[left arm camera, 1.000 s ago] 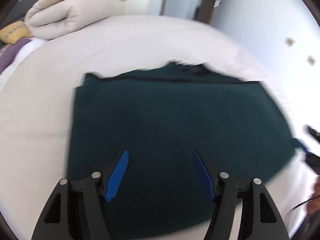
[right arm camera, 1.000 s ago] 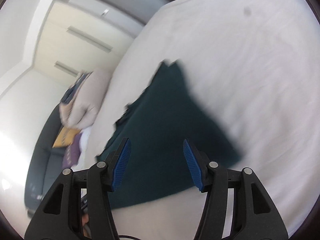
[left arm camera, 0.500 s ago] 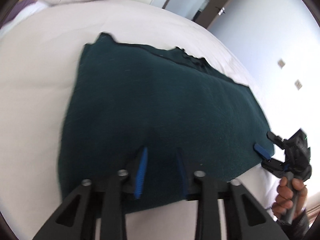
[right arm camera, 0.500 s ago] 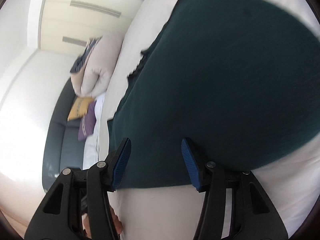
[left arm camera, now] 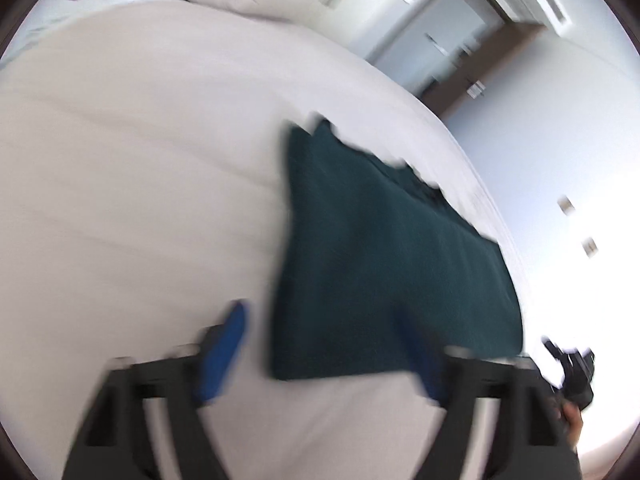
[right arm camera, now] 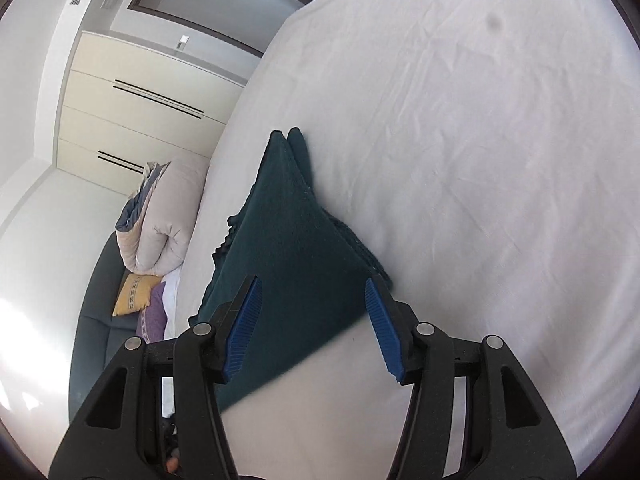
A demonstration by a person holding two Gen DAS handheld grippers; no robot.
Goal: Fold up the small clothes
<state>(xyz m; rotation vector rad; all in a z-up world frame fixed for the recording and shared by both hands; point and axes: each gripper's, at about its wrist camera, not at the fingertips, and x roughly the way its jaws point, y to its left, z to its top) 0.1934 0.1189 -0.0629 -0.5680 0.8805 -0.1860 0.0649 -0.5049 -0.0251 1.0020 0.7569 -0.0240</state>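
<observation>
A dark green folded garment (left arm camera: 384, 264) lies flat on the white bed (left arm camera: 120, 200). My left gripper (left arm camera: 324, 352) is open and empty, hovering over the garment's near left corner; the view is blurred by motion. My right gripper (right arm camera: 312, 328) is open and empty just above the garment (right arm camera: 288, 264), at its near edge. The right gripper also shows in the left wrist view (left arm camera: 572, 364), off the garment's right corner, held by a hand.
A rolled beige duvet (right arm camera: 164, 216) lies at the bed's head, with a yellow cushion (right arm camera: 132, 294) and a purple cushion (right arm camera: 154, 312) on a dark sofa (right arm camera: 92, 320). Cream wardrobe doors (right arm camera: 136, 108) and a doorway (left arm camera: 440, 44) stand behind.
My left gripper was nearly shut on the garment half a second ago; now it is open and has drawn back to the left. My right gripper has pulled back from the garment.
</observation>
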